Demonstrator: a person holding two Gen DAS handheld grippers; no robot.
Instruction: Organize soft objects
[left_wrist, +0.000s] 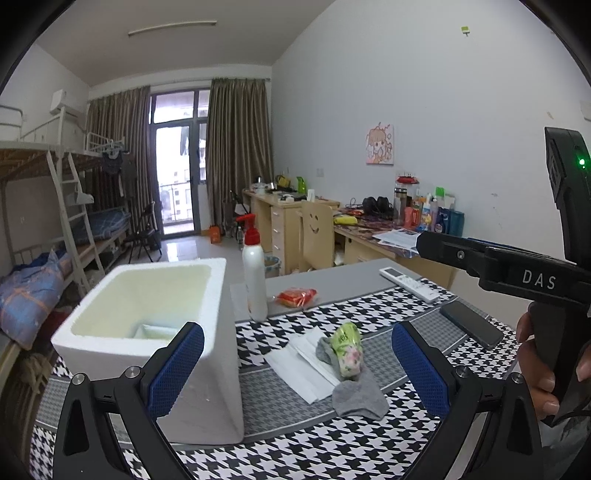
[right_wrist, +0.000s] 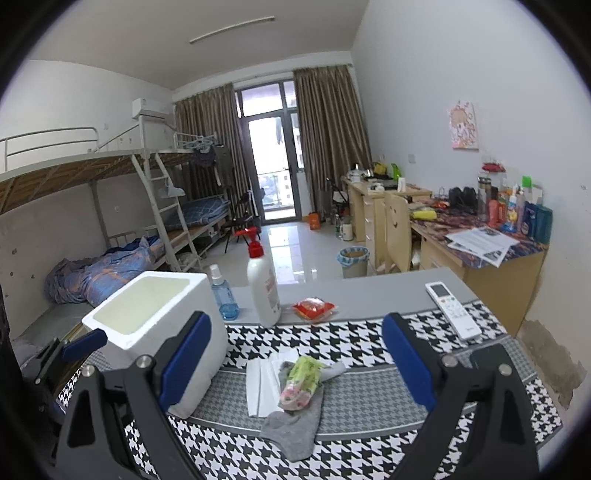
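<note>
A green floral pouch (left_wrist: 347, 349) is lying on top of a grey sock (left_wrist: 356, 393) near the middle of the desk (left_wrist: 332, 284), and both are overlapping a folded white tissue (left_wrist: 295, 363) that is sticking out to their left. All three are resting on the houndstooth cloth (left_wrist: 314, 443) that is covering the near part of the desk.

Just left of the pile, a white foam box (left_wrist: 147, 332) is standing upright with its top open; something pale is lying at its bottom, too unclear to name. Behind the pile, a white spray bottle (left_wrist: 255, 277) with a red trigger is standing next to the box, and a red snack packet (left_wrist: 297, 297) is lying just to the right of it. In the right wrist view a small blue bottle (right_wrist: 221, 295) is showing behind the box. A white remote (left_wrist: 410, 284) and a dark phone (left_wrist: 471, 325) are lying towards the right edge of the desk.

The left tool (left_wrist: 297, 373) is hanging above the near side with its blue pads spread wide and gripping nothing. The right tool (right_wrist: 297, 363) is likewise gaping wide and empty, framing the pile from above.
</note>
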